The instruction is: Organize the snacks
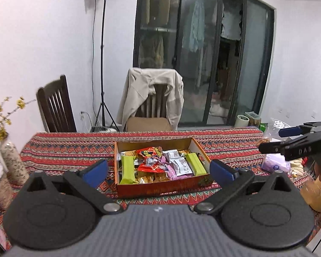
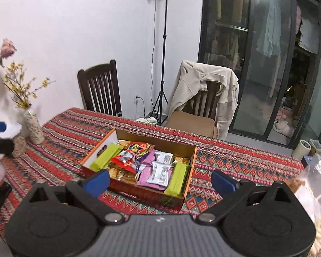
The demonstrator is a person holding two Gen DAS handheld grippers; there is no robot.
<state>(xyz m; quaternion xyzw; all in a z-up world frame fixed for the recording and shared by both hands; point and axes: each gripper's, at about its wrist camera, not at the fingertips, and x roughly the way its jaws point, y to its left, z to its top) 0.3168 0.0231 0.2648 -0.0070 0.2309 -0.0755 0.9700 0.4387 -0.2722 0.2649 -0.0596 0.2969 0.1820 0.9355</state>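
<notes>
Left wrist view: we've got the orange cardboard box (image 1: 162, 184) of foil snack packets (image 1: 158, 165) sitting mid-table (image 1: 60, 147). Left tongs (image 1: 158, 170) and right tongs (image 2: 159, 181) both gape wide, empty. Packets look light, crinkly, slippery, so we'd pinch a sealed edge.

Gold foil snack packets (image 1: 147, 179) lie mostly buried under other packets in the orange cardboard box (image 1: 160, 189); the clear plastic bag (image 2: 316, 184) right of the box is cut off at the frame edge.
</notes>
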